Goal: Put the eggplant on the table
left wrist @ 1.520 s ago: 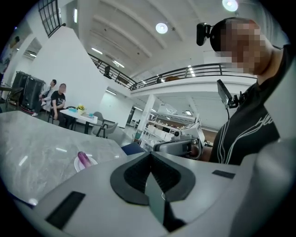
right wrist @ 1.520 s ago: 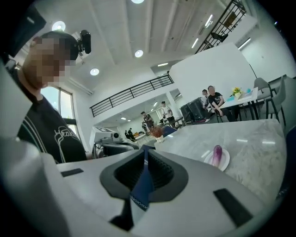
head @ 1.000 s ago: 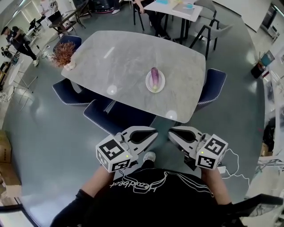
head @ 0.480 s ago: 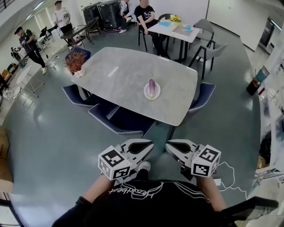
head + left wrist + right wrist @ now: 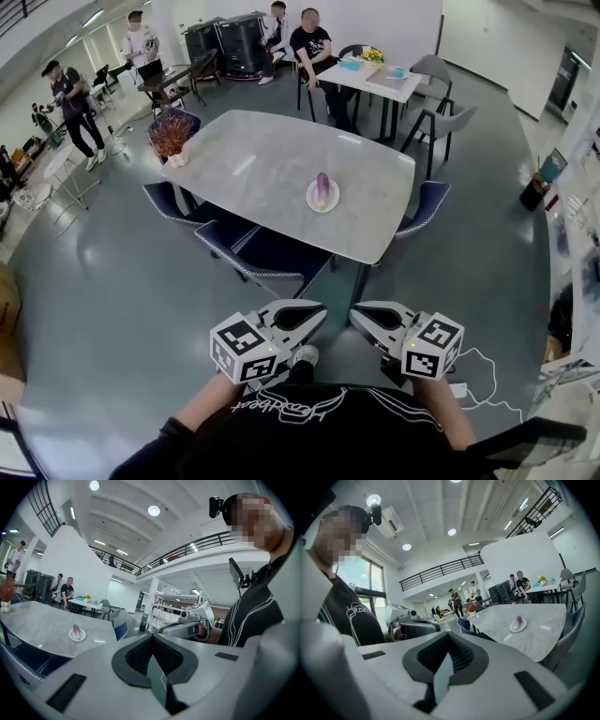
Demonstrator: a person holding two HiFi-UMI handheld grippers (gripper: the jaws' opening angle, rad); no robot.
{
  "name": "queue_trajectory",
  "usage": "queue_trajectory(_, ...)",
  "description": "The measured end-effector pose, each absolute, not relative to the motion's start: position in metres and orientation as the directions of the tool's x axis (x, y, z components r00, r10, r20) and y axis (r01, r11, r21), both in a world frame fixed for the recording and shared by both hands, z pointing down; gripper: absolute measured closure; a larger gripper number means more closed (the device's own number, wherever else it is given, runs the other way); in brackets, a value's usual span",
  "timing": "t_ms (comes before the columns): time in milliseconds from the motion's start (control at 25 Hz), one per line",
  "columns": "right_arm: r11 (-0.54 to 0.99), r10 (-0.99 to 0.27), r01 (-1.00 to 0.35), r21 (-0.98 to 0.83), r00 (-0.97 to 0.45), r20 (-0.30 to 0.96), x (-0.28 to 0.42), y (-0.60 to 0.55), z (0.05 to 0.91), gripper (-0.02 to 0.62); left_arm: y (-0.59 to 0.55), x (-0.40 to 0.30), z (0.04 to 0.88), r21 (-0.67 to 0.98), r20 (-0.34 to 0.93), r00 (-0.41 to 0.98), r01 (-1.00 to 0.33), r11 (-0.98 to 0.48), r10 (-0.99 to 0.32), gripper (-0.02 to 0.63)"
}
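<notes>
The left gripper (image 5: pixel 298 319), jaws pressed together on nothing, hangs close to the person's body. Well ahead, across open floor, the eggplant (image 5: pixel 322 188) lies on a white plate (image 5: pixel 309 198) near the table's (image 5: pixel 253 159) near edge, its long axis pointing away from the person. The right gripper (image 5: pixel 377 319) is likewise closed and empty; neither looks clearly nearer.

Purple eggplant (image 5: pixel 322 187) lying on white plate (image 5: pixel 323 203), table (image 5: pixel 262 164) centre-right.
</notes>
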State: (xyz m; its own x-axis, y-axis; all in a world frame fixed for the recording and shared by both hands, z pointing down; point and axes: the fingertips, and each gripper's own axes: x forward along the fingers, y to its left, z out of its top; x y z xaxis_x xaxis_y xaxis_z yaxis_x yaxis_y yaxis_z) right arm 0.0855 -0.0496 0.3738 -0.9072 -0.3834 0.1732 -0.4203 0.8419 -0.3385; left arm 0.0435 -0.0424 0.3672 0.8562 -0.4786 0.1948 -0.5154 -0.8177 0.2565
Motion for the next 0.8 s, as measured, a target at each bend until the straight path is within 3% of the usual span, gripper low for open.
queue_trajectory(800,0.850,-0.386,-0.432,-0.302,-0.900,0.202,0.098,-0.001,0.374,0.589,0.004,0.057,0.360,0.279,0.152,0.863,-0.505,-0.817,-0.482,0.598)
